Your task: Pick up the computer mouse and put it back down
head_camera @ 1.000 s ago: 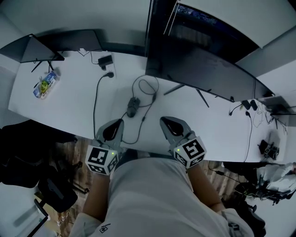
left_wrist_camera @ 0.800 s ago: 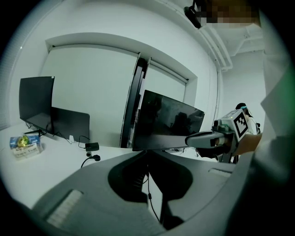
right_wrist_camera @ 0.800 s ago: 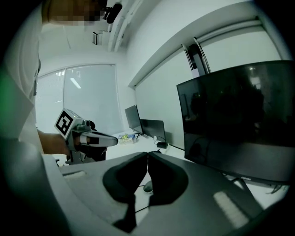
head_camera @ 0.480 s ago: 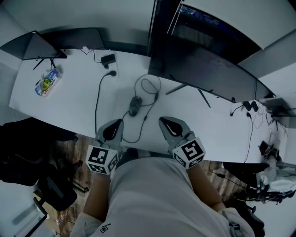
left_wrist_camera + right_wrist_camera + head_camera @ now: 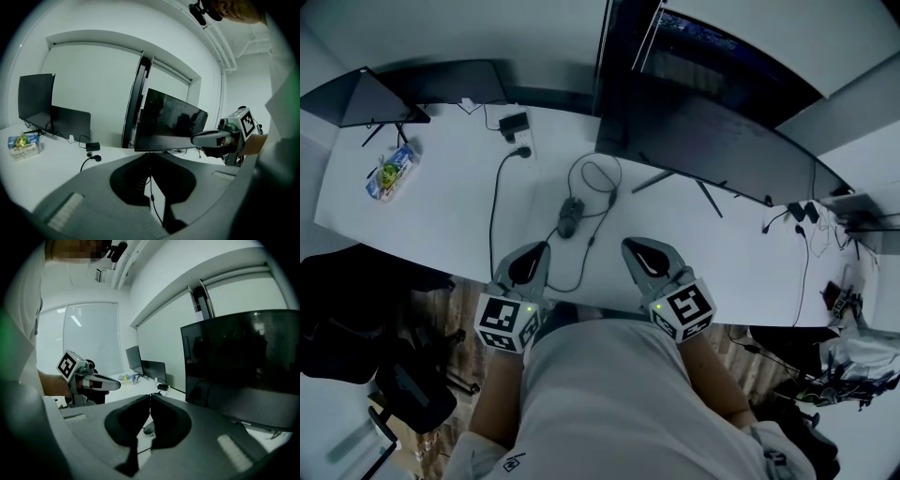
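A dark grey computer mouse (image 5: 570,217) lies on the white desk (image 5: 441,216), its cable looped behind it and trailing toward the front edge. Both grippers hover side by side over the desk's front edge, short of the mouse and touching nothing. My left gripper (image 5: 540,247) is shut and empty, its jaw tips meeting (image 5: 150,153); it sits to the near left of the mouse. My right gripper (image 5: 629,246) is also shut and empty (image 5: 150,396), to the near right. Below the closed right jaws, part of the mouse (image 5: 148,428) shows. The left jaws hide it, and only its cable (image 5: 151,190) shows.
A large dark monitor (image 5: 712,141) stands behind the mouse, a smaller one (image 5: 375,94) at the far left. A snack packet (image 5: 391,172), a power adapter (image 5: 514,123) and a plug (image 5: 523,150) lie on the desk's left half. Cables and adapters (image 5: 806,216) crowd the right end.
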Demonstrator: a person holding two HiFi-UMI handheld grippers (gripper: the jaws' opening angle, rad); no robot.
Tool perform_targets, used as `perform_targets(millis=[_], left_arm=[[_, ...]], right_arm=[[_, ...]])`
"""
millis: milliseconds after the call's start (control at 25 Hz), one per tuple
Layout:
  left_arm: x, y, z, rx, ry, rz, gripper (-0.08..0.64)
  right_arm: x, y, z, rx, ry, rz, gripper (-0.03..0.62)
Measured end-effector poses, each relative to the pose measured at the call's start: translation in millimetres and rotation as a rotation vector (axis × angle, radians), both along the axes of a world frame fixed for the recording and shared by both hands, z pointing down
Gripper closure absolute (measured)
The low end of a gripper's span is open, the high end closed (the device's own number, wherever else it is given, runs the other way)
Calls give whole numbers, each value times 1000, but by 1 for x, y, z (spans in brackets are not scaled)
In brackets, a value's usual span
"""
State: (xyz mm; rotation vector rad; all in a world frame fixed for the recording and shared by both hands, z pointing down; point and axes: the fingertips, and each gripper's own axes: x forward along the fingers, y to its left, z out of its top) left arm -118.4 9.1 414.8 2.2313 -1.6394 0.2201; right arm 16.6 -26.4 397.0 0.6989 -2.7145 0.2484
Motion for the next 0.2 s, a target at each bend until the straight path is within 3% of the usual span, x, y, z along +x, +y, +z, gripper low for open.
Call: perform_targets(millis=[200], left_arm=[[-3, -5, 2, -10, 0, 7, 551]], right_arm=[[-2, -4, 0, -3, 4, 5, 588]])
